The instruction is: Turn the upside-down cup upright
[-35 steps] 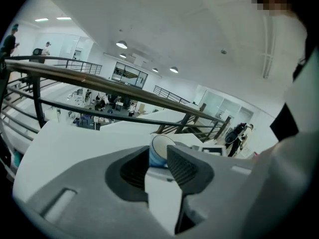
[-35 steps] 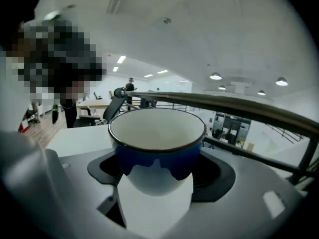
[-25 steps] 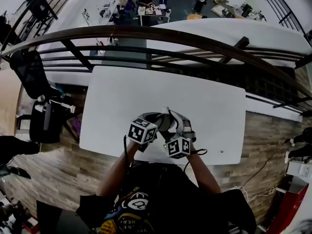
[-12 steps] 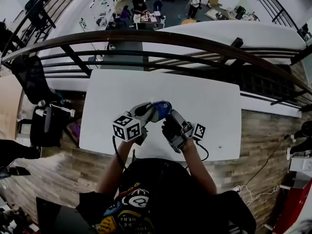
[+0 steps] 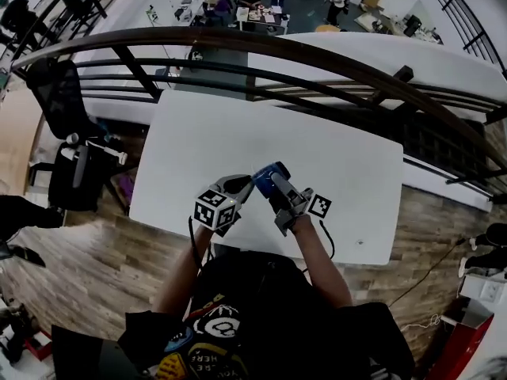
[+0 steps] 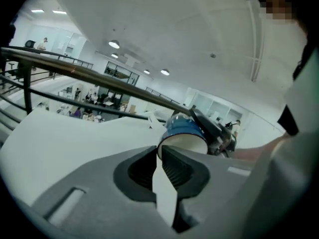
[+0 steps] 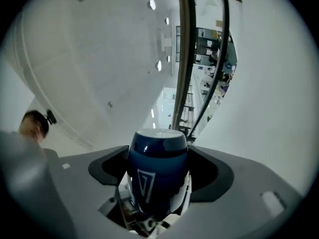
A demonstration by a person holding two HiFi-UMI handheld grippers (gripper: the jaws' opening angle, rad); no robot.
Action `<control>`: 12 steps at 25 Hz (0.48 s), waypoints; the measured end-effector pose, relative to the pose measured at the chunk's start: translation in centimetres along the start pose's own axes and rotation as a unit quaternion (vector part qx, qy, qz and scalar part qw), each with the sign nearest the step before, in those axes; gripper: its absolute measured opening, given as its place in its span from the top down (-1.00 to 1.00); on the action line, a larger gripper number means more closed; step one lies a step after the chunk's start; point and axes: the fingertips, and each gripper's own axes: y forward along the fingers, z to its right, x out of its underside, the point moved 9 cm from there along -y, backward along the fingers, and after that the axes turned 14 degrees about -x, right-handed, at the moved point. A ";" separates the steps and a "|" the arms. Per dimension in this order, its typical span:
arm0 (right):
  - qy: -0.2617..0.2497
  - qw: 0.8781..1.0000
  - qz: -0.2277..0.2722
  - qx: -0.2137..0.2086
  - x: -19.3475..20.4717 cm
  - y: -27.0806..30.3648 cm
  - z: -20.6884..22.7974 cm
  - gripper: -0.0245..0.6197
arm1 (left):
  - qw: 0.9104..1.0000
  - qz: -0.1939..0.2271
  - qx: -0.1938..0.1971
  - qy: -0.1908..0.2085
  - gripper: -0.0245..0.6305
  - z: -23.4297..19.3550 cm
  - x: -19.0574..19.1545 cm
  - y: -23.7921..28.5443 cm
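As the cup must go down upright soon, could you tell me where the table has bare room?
The white table is bare nearly everywhere: the far half along the railing, and both near corners. Only the near middle is crowded, around the held cup.

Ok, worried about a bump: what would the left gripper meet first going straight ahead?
The blue cup: its white mouth faces the left gripper, rim right at the nearly closed jaw tips, seemingly pinched there, though depth is unclear.
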 end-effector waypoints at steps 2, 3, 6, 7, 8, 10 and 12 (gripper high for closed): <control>-0.069 0.996 -0.038 0.050 -1.2 0.5 3.1 -0.22 | 0.999 -0.028 -0.038 -0.018 0.87 -1.6 2.9 0.7; -0.101 0.990 -0.049 0.080 -1.6 0.6 4.8 -0.22 | 0.997 -0.039 -0.054 -0.030 0.91 -2.4 4.3 0.7; -0.219 0.956 -0.099 0.166 -2.9 0.5 9.9 -0.22 | 0.994 -0.045 -0.082 -0.060 0.91 -3.4 7.1 -0.4; -0.265 0.936 -0.129 0.191 -3.4 0.9 11.4 -0.22 | 0.993 -0.039 -0.085 -0.067 0.91 -3.6 7.5 -0.8; -0.314 0.909 -0.167 0.216 -3.8 1.4 12.8 -0.22 | 0.993 -0.034 -0.087 -0.075 0.91 -3.7 7.8 -0.9; -0.403 0.844 -0.245 0.256 -4.1 2.4 15.4 -0.22 | 0.992 -0.033 -0.084 -0.087 0.91 -3.9 8.4 -0.5; -0.462 0.791 -0.288 0.279 -4.1 3.1 17.3 -0.22 | 0.992 -0.042 -0.080 -0.088 0.91 -3.9 9.1 0.2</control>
